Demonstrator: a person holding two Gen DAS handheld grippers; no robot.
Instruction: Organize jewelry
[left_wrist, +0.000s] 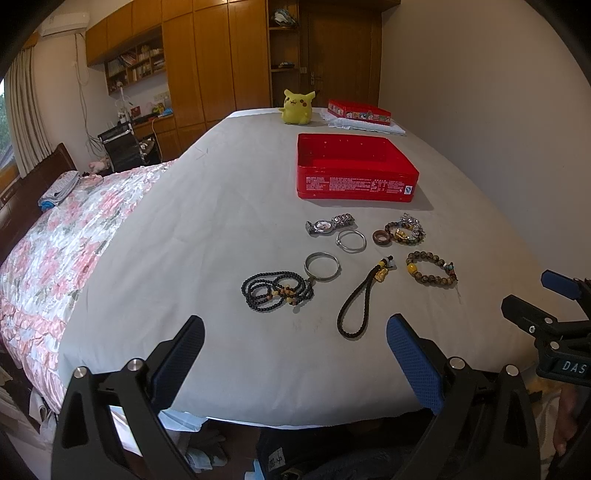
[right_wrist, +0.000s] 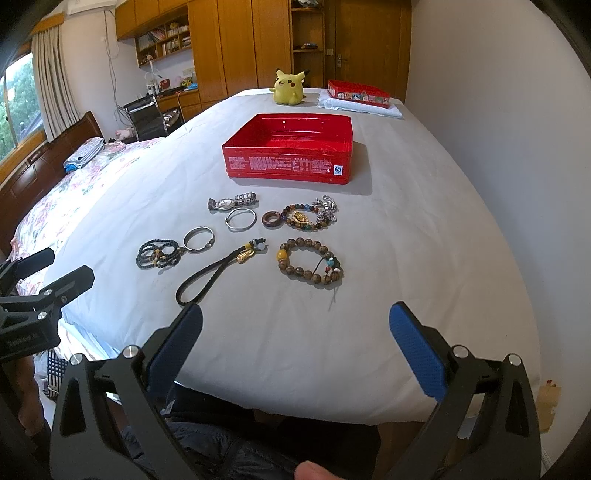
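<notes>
An open, empty red tin (left_wrist: 356, 171) (right_wrist: 291, 153) stands on the white sheet. In front of it lie a watch (left_wrist: 330, 224) (right_wrist: 232, 202), two silver bangles (left_wrist: 352, 240) (left_wrist: 321, 267), a black bead necklace (left_wrist: 275, 290) (right_wrist: 159, 255), a braided cord with a gold charm (left_wrist: 360, 299) (right_wrist: 214, 273), a wooden ring (right_wrist: 272, 219), a multicolour bead bracelet (right_wrist: 308, 216) and a brown bead bracelet (left_wrist: 432, 267) (right_wrist: 310, 264). My left gripper (left_wrist: 295, 325) and right gripper (right_wrist: 295, 314) are both open and empty, near the table's front edge, short of the jewelry.
A yellow Pikachu plush (left_wrist: 297, 105) and a red lid on a white cloth (left_wrist: 360, 110) sit at the far edge. A bed with a floral cover (left_wrist: 74, 236) lies left. A wall runs along the right.
</notes>
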